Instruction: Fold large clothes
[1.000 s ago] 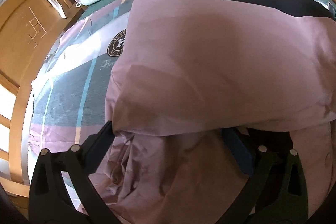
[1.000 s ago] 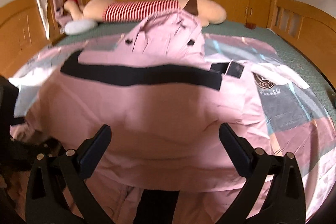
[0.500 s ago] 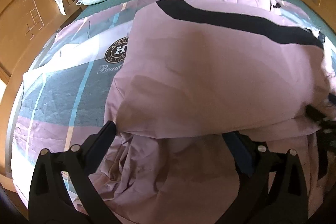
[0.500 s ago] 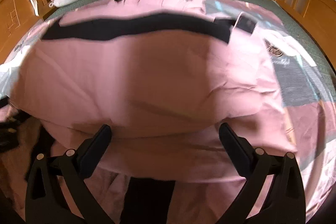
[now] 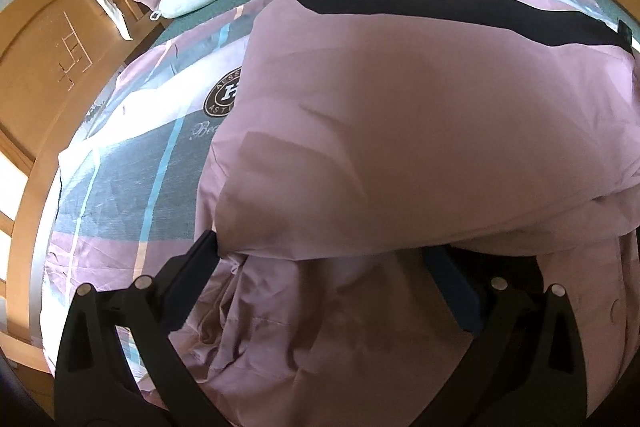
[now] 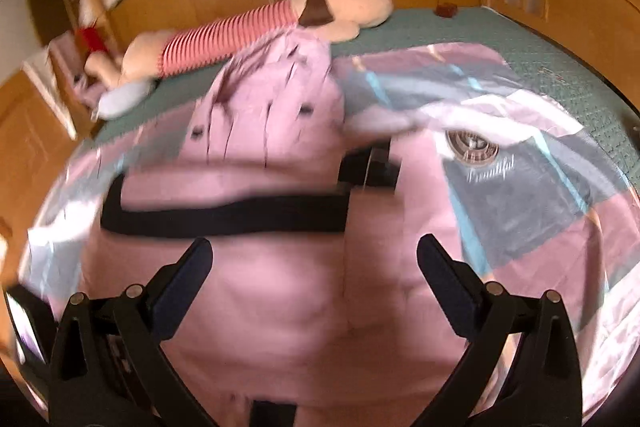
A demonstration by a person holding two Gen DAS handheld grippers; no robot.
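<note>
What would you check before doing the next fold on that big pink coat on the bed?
1. Left hand-held gripper free of cloth: cannot tell; jaws wide, but the pink coat drapes over the fingertips.
2. Right hand-held gripper free: ok; jaws wide, nothing between them.
3. Folded layer lying flat: not ok; it bulges, with bunched cloth below.
4. Black band straight: ok, roughly.
5. Bed space beyond the coat: ok; the plush toy lies at the far edge.
6. Right view sharp: not ok, blurred.

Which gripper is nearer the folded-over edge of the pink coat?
Left. The left gripper sits at the pink coat's folded edge, fingertips under it; the right gripper hovers open above the coat.
</note>
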